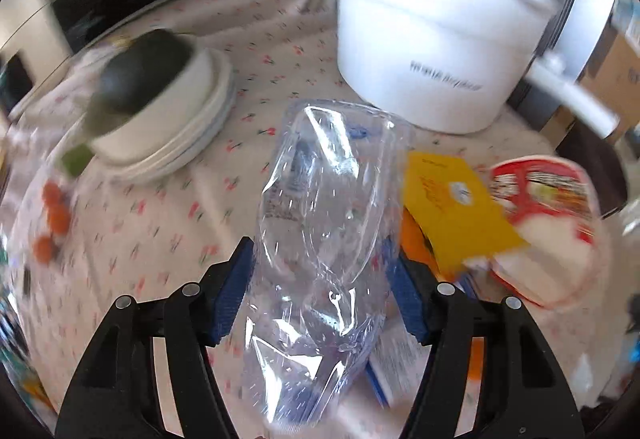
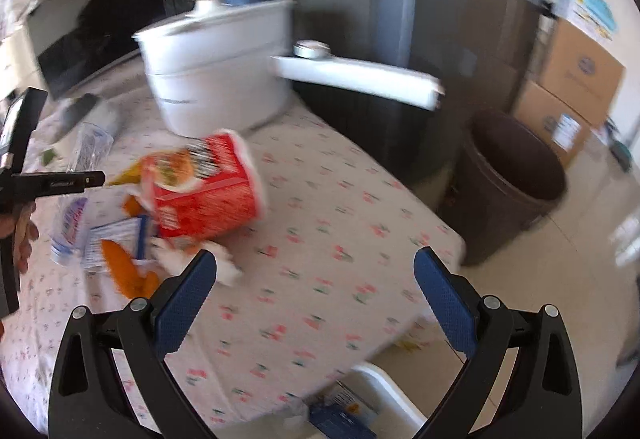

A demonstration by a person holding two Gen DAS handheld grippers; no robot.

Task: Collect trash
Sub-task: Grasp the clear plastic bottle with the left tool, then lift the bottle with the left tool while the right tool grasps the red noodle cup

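Left gripper (image 1: pixel 320 291) clasps a crushed clear bottle (image 1: pixel 320 239); right gripper (image 2: pixel 316 303) gapes empty. Only the right view shows the white bin (image 2: pixel 384 391) holding wrappers.

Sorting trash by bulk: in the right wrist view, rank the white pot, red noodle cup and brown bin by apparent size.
1. white pot, handle included
2. brown bin, though it stands farther off
3. red noodle cup

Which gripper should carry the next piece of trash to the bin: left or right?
Left, probably. The left gripper already has the crushed clear bottle between its blue pads. The right gripper is open and empty over bare tablecloth, so it would first have to pick something up.
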